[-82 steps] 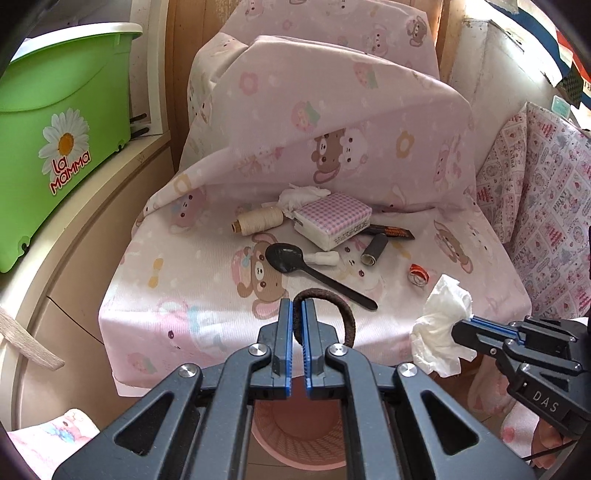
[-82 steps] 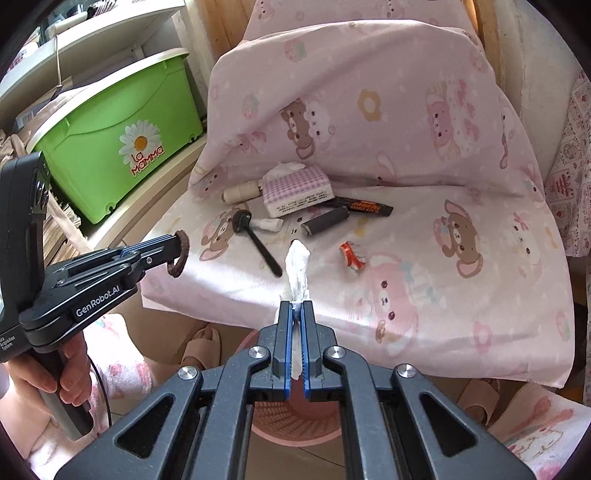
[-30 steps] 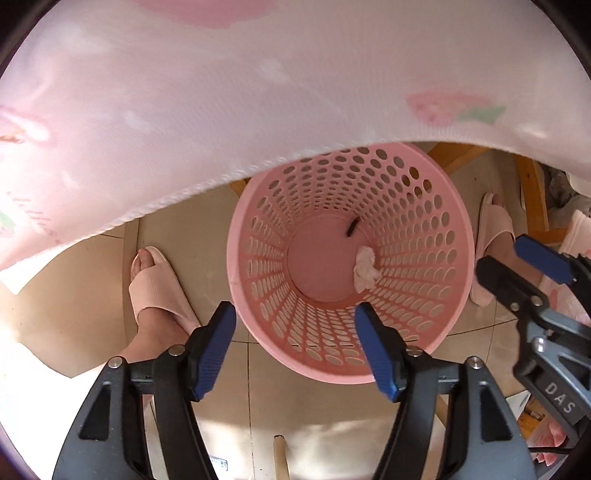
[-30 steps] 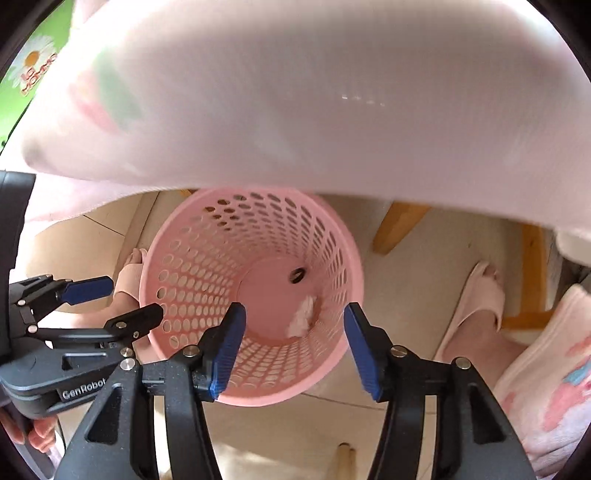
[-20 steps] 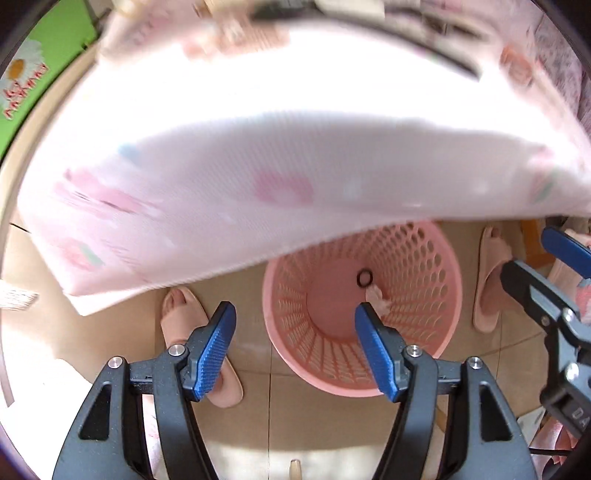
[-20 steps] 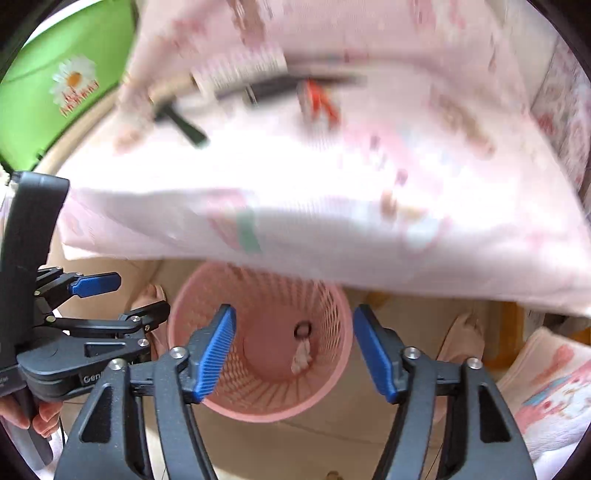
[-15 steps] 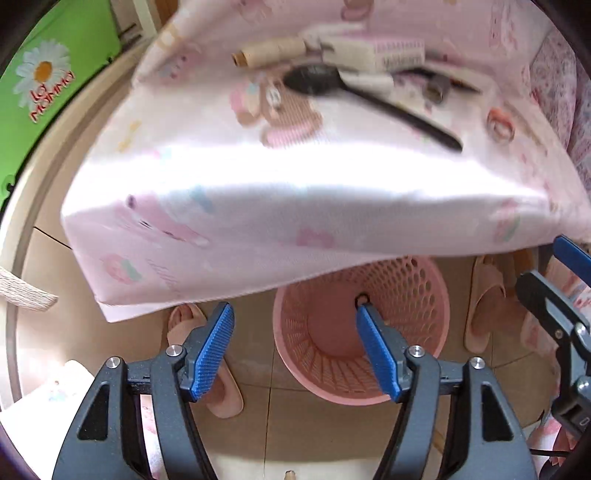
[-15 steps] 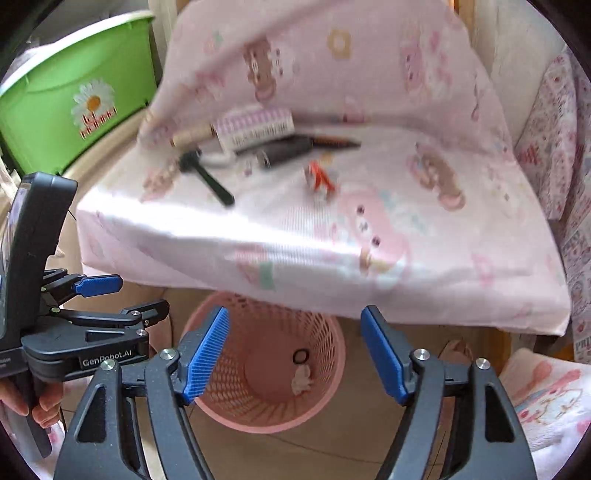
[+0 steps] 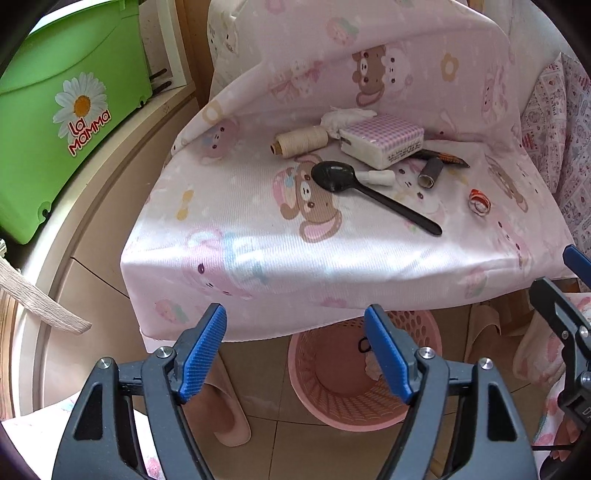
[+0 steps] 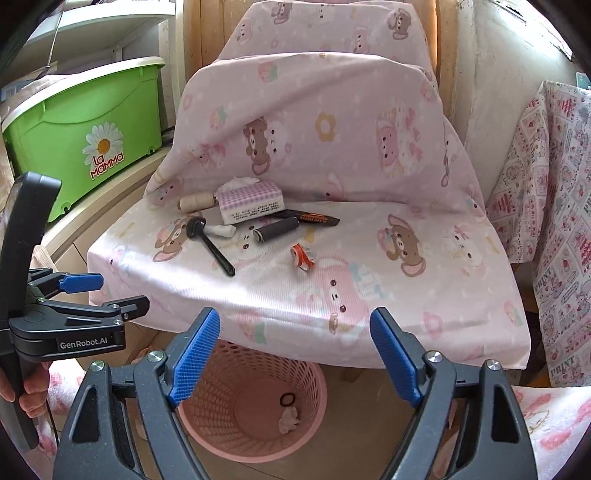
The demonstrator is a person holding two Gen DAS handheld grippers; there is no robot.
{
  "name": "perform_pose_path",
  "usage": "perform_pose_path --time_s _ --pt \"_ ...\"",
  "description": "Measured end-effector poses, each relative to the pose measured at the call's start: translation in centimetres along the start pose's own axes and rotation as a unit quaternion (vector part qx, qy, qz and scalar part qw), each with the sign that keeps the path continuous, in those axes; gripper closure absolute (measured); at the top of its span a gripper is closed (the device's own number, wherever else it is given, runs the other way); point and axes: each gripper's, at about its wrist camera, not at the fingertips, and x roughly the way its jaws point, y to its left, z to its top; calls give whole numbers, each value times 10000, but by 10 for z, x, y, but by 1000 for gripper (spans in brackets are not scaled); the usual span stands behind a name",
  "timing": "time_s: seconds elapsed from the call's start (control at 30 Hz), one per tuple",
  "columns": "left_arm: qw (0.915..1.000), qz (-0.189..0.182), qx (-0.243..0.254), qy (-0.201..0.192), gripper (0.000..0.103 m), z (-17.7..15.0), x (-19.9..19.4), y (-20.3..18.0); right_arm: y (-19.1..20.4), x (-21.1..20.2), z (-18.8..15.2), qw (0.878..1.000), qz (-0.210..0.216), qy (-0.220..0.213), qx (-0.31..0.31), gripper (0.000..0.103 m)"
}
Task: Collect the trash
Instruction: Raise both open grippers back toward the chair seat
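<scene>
The green bin (image 10: 85,129) reads "La MaMMa" under a daisy; the left gripper (image 10: 110,295) body reads "GenRobot.AI".

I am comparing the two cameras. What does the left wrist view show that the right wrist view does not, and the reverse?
Left only: the right gripper, at the frame's edge.
Right only: the left gripper, a hand holding it, shelves.
Both: chair, spoon, tissue pack, green bin, pink basket holding a hair tie and tissue.

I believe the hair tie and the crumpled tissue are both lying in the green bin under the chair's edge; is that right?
Not quite. The hair tie and crumpled tissue lie in the pink basket under the chair's edge, as the right wrist view shows. The green bin sits off to the side.
</scene>
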Motion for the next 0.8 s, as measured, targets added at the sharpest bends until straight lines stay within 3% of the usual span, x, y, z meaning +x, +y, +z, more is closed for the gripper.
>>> perform_pose_path --time_s 0.13,0.27,0.47,0.8 --pt "9997 52 14 -226 26 0 -11 -6 -2 1 2 10000 -57 -52 13 18" --pt "9992 168 110 -341 14 0 -12 -9 -3 0 4 9999 -60 -131 36 18" --pt "9986 207 106 -483 11 3 -13 -9 -1 -6 6 9979 -241 -584 -155 18" --pt "9973 377 -68 -625 9 12 -5 -4 -6 6 21 9975 -42 -702 -54 19"
